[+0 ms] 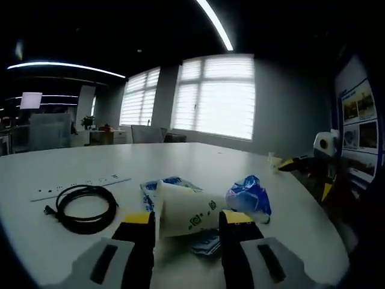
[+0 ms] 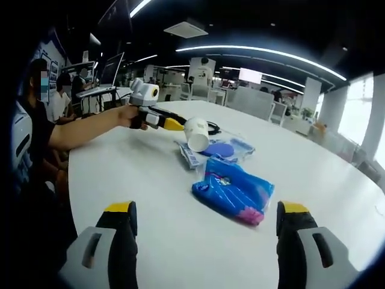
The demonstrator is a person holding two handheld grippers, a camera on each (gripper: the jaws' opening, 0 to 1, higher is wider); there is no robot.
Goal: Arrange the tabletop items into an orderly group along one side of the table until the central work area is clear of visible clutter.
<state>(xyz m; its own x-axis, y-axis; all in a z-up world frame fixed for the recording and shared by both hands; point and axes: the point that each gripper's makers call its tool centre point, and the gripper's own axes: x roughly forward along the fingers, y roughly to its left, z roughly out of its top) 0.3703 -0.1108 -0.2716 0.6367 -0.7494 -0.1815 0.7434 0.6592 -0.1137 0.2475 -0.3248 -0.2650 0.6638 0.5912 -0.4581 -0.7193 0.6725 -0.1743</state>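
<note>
Indoors, white table (image 2: 150, 180), office; left tool (image 1: 183, 232) grips paper cup (image 1: 183, 211); right tool (image 2: 204, 232) wide.

Probably open-plan office: desks (image 2: 264, 99), monitors (image 2: 251, 75).

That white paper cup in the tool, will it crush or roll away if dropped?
The paper cup looks thin-walled, so a hard squeeze from the left tool would probably dent it. It seems light. Round and lying sideways, it would likely roll in a curve on the table.
</note>
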